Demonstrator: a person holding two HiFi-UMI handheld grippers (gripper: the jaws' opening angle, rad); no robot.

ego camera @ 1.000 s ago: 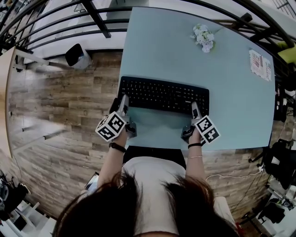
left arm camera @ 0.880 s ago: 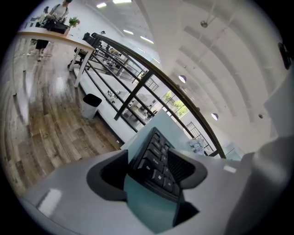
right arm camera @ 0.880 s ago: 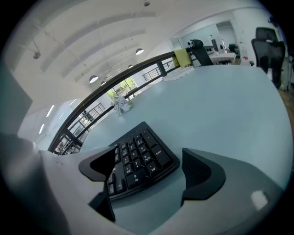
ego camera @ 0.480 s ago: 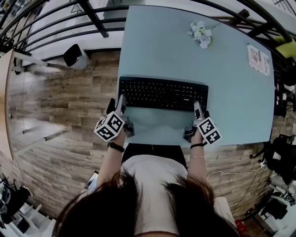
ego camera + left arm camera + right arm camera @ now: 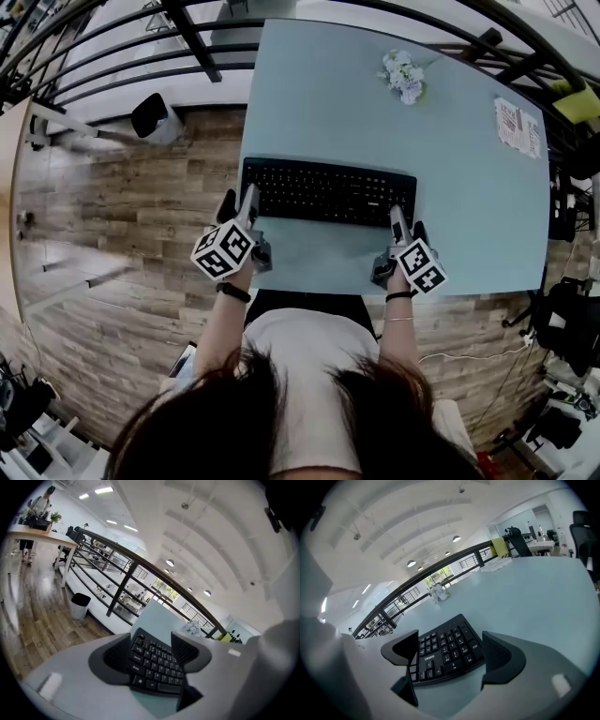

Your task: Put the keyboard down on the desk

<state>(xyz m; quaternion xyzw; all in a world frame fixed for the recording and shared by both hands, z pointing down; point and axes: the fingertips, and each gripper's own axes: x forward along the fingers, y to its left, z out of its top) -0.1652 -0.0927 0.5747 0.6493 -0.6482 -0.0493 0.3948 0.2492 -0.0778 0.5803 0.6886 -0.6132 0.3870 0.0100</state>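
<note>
Your left gripper (image 5: 151, 641): jaws spread wide, nothing clamped. The left end of the keyboard (image 5: 328, 190) sits btwn them, keys up. Right gripper (image 5: 450, 641): same, jaws apart, w/ the keyboard's right end framed btwn them and a bit of bare tabletop (image 5: 469, 225) showing in front of it. Neither pair is squeezing. Can't tell if a pad brushes the front edge on the left side.

In the head view you're at the 2 front corners of the keyboard, one gripper per end. That suits a long thin board: carried at both ends it rides level and doesn't twist. Jaws wide here prob. means the let-go.

The keyboard lies flat on the tabletop, long side parallel to the near edge, w/ a bare strip btwn it and that edge. Its left end is close to the tabletop's left edge; its right end is well short of the right edge. It looks put down, so the task is approx. done, imo.

Next, I'd draw both grippers straight back toward the near edge, jaws wide, so no pad hooks the board and drags it.

Elsewhere: small white flowers (image 5: 401, 73) near the far edge and a printed card (image 5: 517, 127) by the far right corner. Both are well apart from the keyboard, so no clash.
</note>
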